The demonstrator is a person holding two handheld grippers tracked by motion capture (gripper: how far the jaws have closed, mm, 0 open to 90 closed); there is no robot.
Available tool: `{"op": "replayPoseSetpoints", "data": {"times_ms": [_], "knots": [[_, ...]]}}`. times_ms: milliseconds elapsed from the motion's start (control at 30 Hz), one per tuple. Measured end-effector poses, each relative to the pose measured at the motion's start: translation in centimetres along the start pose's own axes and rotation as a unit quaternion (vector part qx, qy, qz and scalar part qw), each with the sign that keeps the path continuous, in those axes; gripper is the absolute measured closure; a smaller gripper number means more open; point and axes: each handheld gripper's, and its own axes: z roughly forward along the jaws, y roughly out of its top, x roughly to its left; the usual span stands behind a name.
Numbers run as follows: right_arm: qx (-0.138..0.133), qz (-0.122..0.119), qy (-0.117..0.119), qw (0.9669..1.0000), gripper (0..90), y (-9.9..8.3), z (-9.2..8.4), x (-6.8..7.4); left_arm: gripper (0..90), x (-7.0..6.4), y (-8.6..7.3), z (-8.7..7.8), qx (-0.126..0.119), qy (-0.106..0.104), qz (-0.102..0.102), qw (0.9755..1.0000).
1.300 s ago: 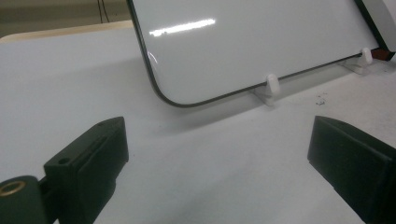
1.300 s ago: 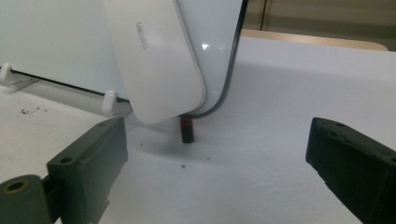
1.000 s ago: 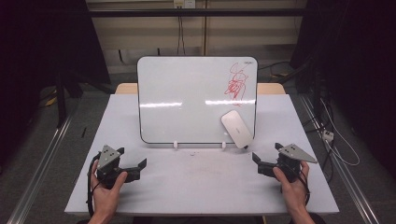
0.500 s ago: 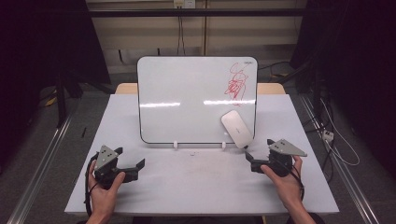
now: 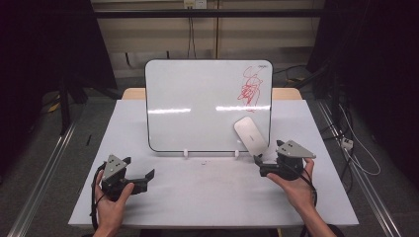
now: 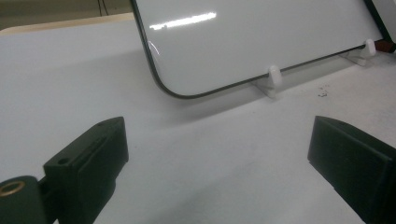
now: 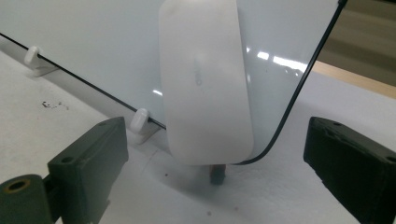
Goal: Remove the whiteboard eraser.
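The eraser (image 5: 251, 137), a white oblong pad, is seen on the face of the whiteboard (image 5: 197, 103), near its lower right corner and tilted slightly off vertical. In the right gripper view the eraser (image 7: 205, 79) is centred ahead of the two black jaws, with its lower end overlapping the board's black edge. A small dark object (image 7: 217, 176) is visible just below it on the table; what it is cannot be told.

The whiteboard is propped upright on small white feet (image 6: 272, 79) at the far middle of the white table (image 5: 207, 197). A red scribble (image 5: 249, 89) is marked in its upper right area, above the eraser.

The right gripper (image 5: 258, 164) is held just beside the board's lower right corner. Compared with the frames of a second ago, it is found closer to the board and to the eraser, having been carried in from a resting place nearer the table's right edge. Its jaws have just been closing by a small amount, yet they are set wide, with nothing between them and no contact with the eraser.

The left gripper (image 5: 148, 177) is kept at the near left of the table, as before, well apart from the board. Its jaws are spread and empty in the left gripper view.

From this change it is judged that an approach to the eraser is in hand, presumably so that the scribble may be wiped. The grasp is not yet made.
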Motion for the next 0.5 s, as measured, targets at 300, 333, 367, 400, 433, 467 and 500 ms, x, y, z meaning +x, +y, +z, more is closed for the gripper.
{"op": "replayPoseSetpoints", "data": {"times_ms": [300,333,367,400,433,467,500], "knots": [[0.009,-0.037,-0.015,0.9992,11.5,1.5,1.5,0.4,5.0,0.0,-0.1,-0.1,-0.004,-0.003,-0.003,1.0],[0.008,-0.04,-0.019,0.999,11.2,1.7,1.6,0.5,5.0,0.0,-0.1,-0.1,-0.004,-0.003,-0.002,1.0],[0.01,-0.042,-0.02,0.9989,11.6,1.8,1.7,0.5,5.0,0.0,-0.1,-0.1,-0.001,-0.004,-0.001,1.0],[0.01,-0.042,-0.02,0.9989,11.6,1.8,1.7,0.5,5.0,0.0,-0.1,-0.1,-0.003,-0.003,0.0,1.0],[0.013,-0.04,-0.019,0.9989,12.1,1.9,1.9,0.5,5.0,-0.1,-0.1,0.0,-0.006,-0.002,-0.003,1.0],[0.02,-0.048,-0.025,0.9984,11.7,2.2,2.2,0.6,5.0,-0.1,-0.2,0.0,-0.005,-0.004,-0.002,1.0],[0.023,-0.05,-0.033,0.998,11.4,2.3,2.3,0.6,5.0,-0.1,-0.2,0.1,-0.003,-0.003,0.0,1.0]]}}
